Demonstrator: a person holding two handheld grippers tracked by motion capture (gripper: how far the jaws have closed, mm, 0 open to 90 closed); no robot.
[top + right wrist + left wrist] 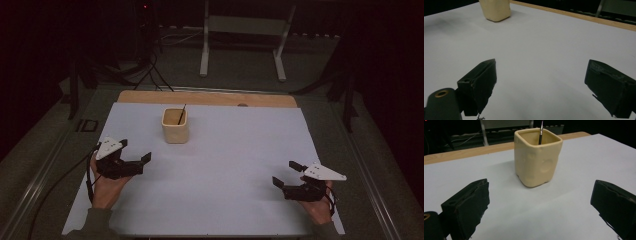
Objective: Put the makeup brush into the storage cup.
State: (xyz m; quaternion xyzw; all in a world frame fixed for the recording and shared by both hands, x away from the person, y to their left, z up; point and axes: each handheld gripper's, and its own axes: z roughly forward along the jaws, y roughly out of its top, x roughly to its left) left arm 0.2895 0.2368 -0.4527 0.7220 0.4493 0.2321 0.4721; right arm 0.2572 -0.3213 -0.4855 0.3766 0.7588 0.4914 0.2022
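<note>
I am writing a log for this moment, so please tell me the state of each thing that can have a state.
left gripper: open, empty, near the cup
right gripper: open, empty, far from the cup
cup: upright on the white sheet, untouched
thin black stick: standing in the cup, leaning on its rim
white sheet: flat on the table

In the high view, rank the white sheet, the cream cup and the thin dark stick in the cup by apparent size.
1. White sheet, by far the largest; it covers most of the table.
2. Cream cup, standing on the sheet.
3. Thin dark stick, leaning inside the cup; its lower part is hidden, so only the visible part is ranked.
</note>
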